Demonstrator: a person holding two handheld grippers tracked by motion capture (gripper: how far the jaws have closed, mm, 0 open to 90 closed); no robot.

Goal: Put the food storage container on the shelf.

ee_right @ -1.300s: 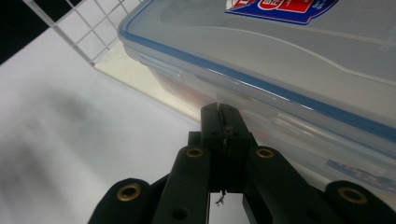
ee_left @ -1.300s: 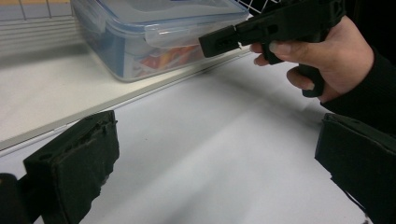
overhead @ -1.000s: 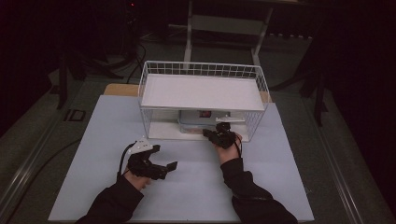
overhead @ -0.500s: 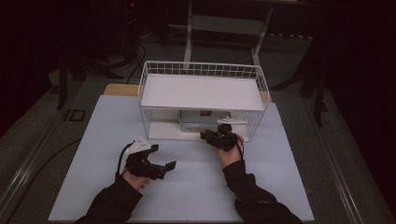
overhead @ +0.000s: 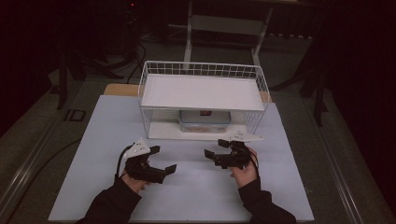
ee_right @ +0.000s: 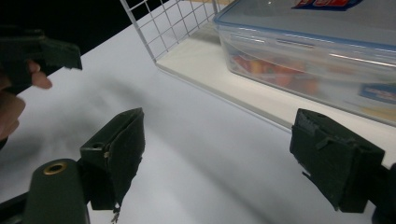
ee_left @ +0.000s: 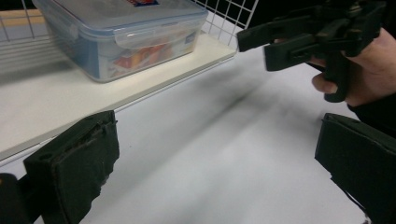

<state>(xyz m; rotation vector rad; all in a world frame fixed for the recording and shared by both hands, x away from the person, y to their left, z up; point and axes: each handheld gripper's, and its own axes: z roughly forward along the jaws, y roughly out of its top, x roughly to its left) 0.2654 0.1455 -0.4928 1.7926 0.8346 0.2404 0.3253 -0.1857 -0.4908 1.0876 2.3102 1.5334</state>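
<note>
Right tongs [overhead: 215, 156] jaws just opening, wide, empty; lidded food container [overhead: 204, 120] ahead on rack shelf [overhead: 163, 131]. Left tongs [overhead: 164, 161] wide open, empty, over desk [overhead: 196, 186].

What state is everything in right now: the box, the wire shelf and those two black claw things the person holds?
Plastic box: lid clipped shut, food inside, standing on the rack's lower board.
Wire rack: upright on the table, top shelf bare.
Left gripper: jaws open, nothing between them, over the table.
Right gripper: jaws have just been opening, now wide, nothing between them, in front of the rack.
Table: white top, bare in front of the rack.
</note>
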